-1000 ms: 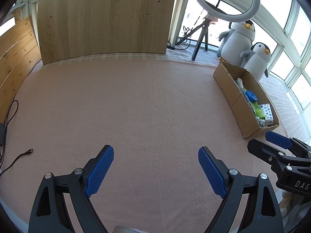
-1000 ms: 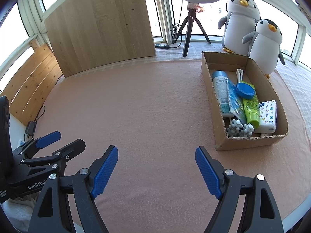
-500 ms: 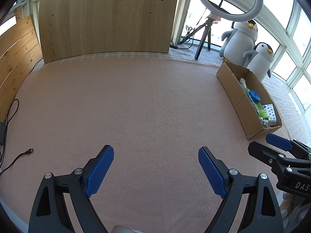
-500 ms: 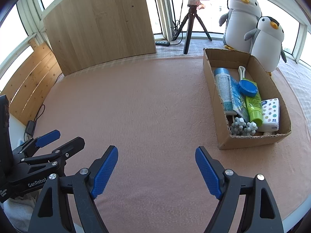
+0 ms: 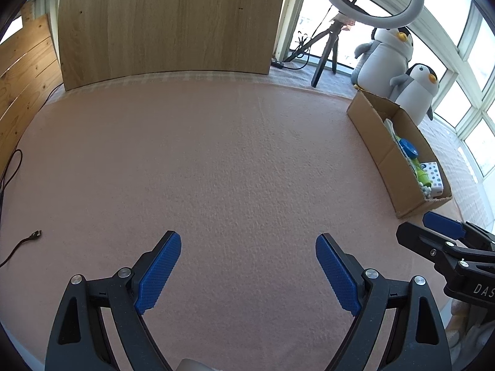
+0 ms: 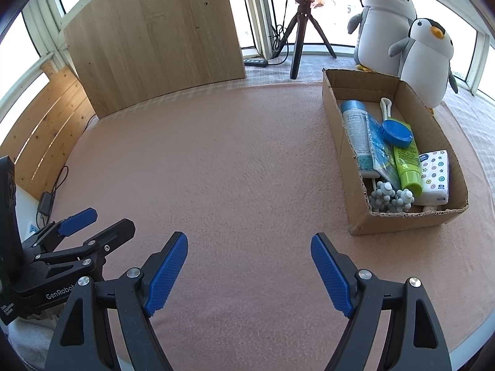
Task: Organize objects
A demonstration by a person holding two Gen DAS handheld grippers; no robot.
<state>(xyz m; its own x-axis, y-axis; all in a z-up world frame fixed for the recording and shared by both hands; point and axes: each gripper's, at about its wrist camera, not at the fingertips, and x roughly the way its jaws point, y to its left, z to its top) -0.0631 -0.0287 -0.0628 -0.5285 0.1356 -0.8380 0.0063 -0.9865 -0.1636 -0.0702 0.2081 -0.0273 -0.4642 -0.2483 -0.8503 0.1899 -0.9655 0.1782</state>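
Both my claws hang over the bare pink counter (image 6: 235, 167), near edge. My left claw (image 5: 247, 270) is wide open, nothing between its blue pads. My right claw (image 6: 249, 273) is also spread wide and empty. The cardboard box (image 6: 355, 182) sits on the counter at the right, a bit farther out. Inside it: a light blue tube (image 6: 357, 136), a blue plastic packet (image 6: 380, 151), a blue round scoop (image 6: 397, 132), a green tube (image 6: 407, 167), a dotted white pack (image 6: 434, 174), grey knobby balls (image 6: 391, 199) at the near end. Two plush penguins (image 6: 402, 37) stand just behind the box.
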